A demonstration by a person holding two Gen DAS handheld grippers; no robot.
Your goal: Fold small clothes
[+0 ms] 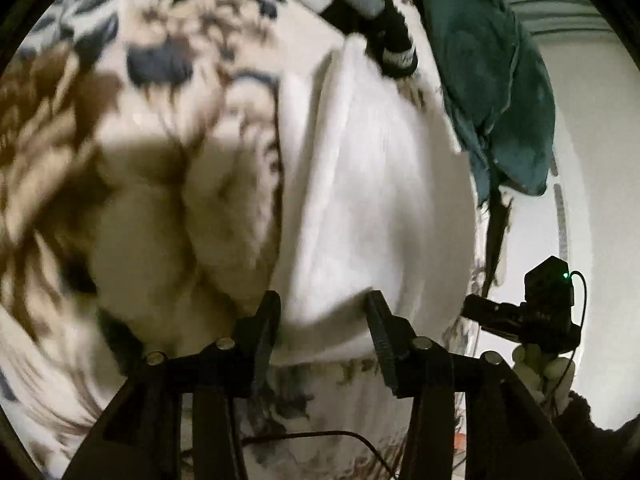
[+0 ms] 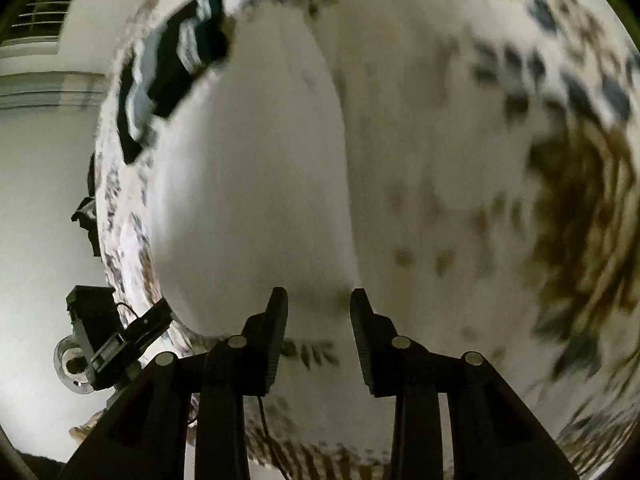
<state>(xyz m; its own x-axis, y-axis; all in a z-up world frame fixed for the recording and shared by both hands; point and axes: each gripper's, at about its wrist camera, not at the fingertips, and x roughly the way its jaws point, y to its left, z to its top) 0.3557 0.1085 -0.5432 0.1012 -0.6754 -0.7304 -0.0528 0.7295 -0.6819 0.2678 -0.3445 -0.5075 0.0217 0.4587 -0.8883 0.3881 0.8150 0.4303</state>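
White cloth, a small folded garment, lay flat on the floral bedspread, and both of your tools hung over its near edge. Your left gripper had its jaws parted with nothing clamped; the white cloth showed in the gap, though blur made it hard to tell whether the tips touched it. Your right gripper likewise stood partly open and empty above the same cloth, near its right-hand edge. Beyond the cloth's far end lay a dark striped piece, and a teal garment sat at the bedspread's edge, beside the white cloth. Each camera caught the other tool off to one side
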